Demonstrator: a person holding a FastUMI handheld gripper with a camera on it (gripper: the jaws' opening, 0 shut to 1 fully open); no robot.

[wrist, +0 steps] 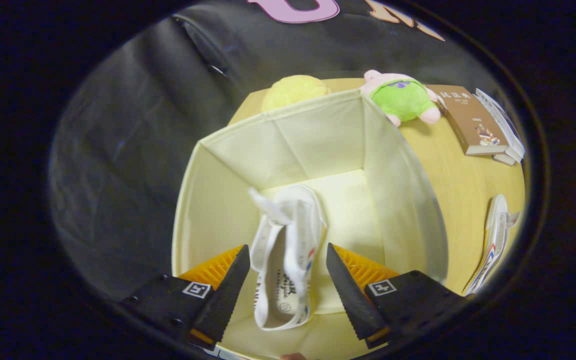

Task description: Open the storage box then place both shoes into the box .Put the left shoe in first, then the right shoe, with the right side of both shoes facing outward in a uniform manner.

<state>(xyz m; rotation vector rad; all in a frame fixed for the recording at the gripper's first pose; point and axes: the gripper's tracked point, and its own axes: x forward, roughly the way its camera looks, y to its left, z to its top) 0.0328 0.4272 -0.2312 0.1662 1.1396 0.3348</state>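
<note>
The cream fabric storage box (318,130) stands open on the wooden table, and I look down into it. One white shoe (285,250) lies on the box floor, its opening facing up and its heel end near me. My gripper (288,255) hangs over the box, open, with a finger on each side of the shoe and a gap between each finger and the shoe. The other white shoe (493,245) lies on the table to the right, outside the box.
Behind the box sit a yellow plush ball (293,90) and a pink plush toy in green (403,97). A brown book (473,125) on other books lies at the back right. The wooden table (458,185) shows right of the box.
</note>
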